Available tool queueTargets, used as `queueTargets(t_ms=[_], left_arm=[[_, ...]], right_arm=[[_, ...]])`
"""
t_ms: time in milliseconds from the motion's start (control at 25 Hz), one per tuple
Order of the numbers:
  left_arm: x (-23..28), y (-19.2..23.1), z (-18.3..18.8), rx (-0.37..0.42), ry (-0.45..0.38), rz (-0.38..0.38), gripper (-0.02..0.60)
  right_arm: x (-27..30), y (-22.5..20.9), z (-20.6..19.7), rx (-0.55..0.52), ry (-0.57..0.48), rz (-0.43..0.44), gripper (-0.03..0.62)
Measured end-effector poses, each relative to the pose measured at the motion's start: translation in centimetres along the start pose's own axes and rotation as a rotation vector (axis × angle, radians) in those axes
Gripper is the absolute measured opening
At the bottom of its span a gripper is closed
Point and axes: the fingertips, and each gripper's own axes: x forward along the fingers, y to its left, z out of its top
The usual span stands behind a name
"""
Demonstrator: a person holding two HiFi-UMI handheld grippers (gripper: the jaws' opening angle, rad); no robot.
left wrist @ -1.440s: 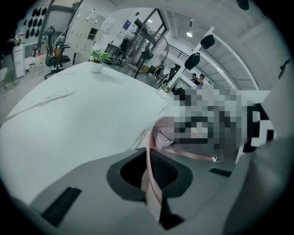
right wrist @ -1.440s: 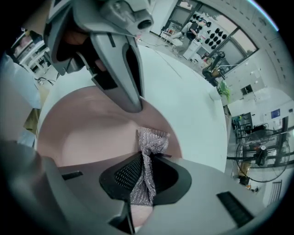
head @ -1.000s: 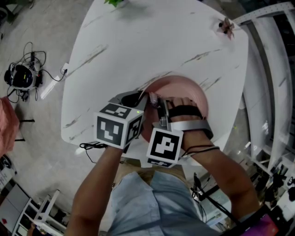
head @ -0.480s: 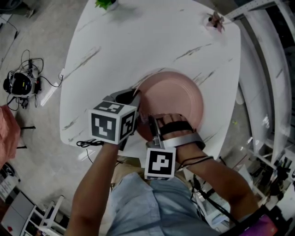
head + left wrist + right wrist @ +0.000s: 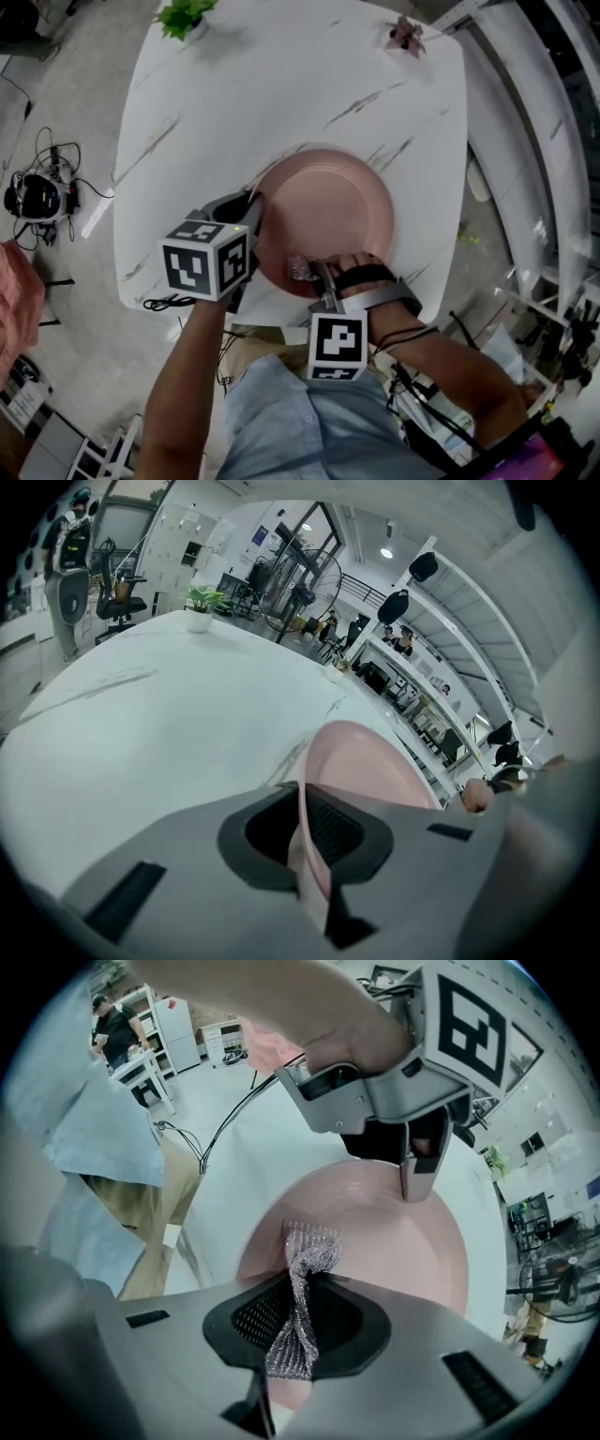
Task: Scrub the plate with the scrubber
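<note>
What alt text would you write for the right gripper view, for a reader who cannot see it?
The right gripper is shut on a silver mesh scrubber, whose free end reaches the near edge of a pink plate. At the plate's far rim, the left gripper clamps the plate, which lies on a white table.

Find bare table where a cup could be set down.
Bare: the table between the plate and the green plant and pinkish plant at its far corners. Crowded: the near edge, where left gripper and right gripper, holding the scrubber, meet the plate.
</note>
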Motion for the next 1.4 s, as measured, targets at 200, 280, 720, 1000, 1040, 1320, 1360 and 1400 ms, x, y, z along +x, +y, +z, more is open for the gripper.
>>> queueTargets(t_ms=[200,280,720,1000,1040,1320,1360,1400], left_arm=[[0.0,0.0,0.0,0.01,-0.002,0.009,0.018],[0.0,0.0,0.1,0.014,0.0,0.01,0.018],[0.0,-0.2,0.0,0.012,0.003,0.008,0.018],[0.0,-0.3,0.1,0.008,0.007,0.002,0.018],[0.1,-0.3,0.1,0.008,0.007,0.002,0.018],[0.1,-0.4,0.1,0.009,0.01,0.005,0.019],[0.1,-0.4,0.1,0.008,0.01,0.005,0.019],[0.2,-0.4,0.1,0.007,0.01,0.005,0.019]], right_arm=[[-0.3,-0.1,-2.5,0.094,0.043,0.026,0.072],[-0.3,-0.5,-3.5,0.134,0.067,0.021,0.072],[-0.1,-5.8,-8.1,0.288,0.139,-0.051,0.074],[0.3,-10.1,-8.5,0.304,0.152,-0.104,0.074],[0.4,-10.7,-8.4,0.301,0.153,-0.109,0.074],[1.0,-13.4,-6.6,0.253,0.141,-0.137,0.074],[1.1,-13.6,-6.2,0.245,0.135,-0.14,0.074],[1.1,-13.7,-5.8,0.236,0.129,-0.142,0.074]])
